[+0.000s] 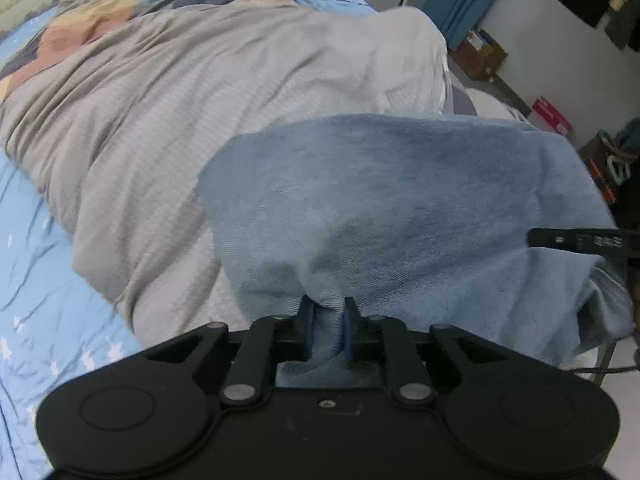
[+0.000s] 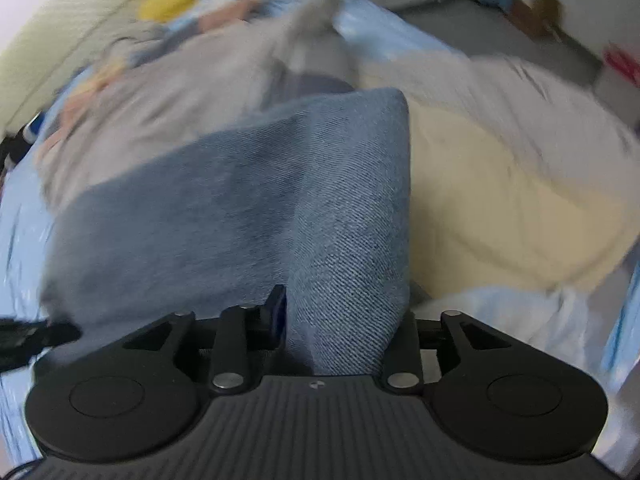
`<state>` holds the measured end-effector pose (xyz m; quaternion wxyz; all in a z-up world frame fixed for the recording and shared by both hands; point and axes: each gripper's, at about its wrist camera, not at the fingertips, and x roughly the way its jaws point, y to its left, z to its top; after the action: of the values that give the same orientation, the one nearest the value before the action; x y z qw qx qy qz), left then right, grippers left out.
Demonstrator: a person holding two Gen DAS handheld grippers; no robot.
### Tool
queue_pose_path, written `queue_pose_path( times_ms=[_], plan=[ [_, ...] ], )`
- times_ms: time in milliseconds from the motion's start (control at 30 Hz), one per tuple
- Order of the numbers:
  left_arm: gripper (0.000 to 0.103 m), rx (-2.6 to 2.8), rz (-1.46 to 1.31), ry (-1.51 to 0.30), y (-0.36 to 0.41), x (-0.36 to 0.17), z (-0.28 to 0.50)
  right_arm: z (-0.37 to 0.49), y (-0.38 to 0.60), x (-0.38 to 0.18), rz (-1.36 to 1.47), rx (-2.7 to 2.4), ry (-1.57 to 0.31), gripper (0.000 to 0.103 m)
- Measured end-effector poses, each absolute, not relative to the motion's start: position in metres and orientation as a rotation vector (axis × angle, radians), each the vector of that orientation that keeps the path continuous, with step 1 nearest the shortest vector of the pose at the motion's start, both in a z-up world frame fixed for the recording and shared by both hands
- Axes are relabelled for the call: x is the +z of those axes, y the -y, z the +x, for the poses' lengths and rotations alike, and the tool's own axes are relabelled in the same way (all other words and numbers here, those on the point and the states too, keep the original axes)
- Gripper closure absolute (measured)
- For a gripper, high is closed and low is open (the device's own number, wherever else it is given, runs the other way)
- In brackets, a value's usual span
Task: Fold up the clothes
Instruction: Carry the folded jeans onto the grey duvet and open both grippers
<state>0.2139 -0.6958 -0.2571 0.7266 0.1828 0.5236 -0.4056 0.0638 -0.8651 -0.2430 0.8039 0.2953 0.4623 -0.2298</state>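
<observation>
- Left gripper (image 1: 329,322) was clamped on a pinch of the blue denim garment (image 1: 400,208), which draped over a grey blanket (image 1: 200,92) on the bed
- Right gripper (image 2: 344,320) held a thicker fold of the same denim between its jaws
- Cream cloth (image 2: 500,208) lay just beside, blurred

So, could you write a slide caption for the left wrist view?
Left gripper pinches blue denim garment above a grey blanket on the bed.
</observation>
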Motion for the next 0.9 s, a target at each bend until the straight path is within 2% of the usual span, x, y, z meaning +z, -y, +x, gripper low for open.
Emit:
queue_pose_path(
  times_ms=[167, 233, 300, 467, 667, 900],
  plan=[
    [0.086, -0.908, 0.427, -1.143, 0.693, -0.247, 0.208, 0.061, 0.868, -0.244, 0.685, -0.518, -0.966, 0.061],
    [0.077, -0.899, 0.420, -1.136, 0.685, -0.236, 0.206, 0.058, 0.869, -0.235, 0.718, -0.527, -0.949, 0.059],
    [0.058, -0.892, 0.423, -1.112, 0.676, -0.225, 0.205, 0.051, 0.866, -0.223, 0.737, -0.550, -0.938, 0.054],
    [0.044, -0.862, 0.395, -1.068, 0.635, -0.188, 0.204, 0.036, 0.850, -0.183, 0.634, -0.648, -0.901, 0.048],
    [0.032, -0.807, 0.327, -0.968, 0.559, -0.132, 0.204, 0.029, 0.809, -0.132, 0.516, -0.658, -0.787, 0.046],
    [0.020, -0.755, 0.272, -0.857, 0.432, -0.083, 0.210, 0.054, 0.679, -0.089, 0.478, -0.578, -0.727, 0.046]
  ],
)
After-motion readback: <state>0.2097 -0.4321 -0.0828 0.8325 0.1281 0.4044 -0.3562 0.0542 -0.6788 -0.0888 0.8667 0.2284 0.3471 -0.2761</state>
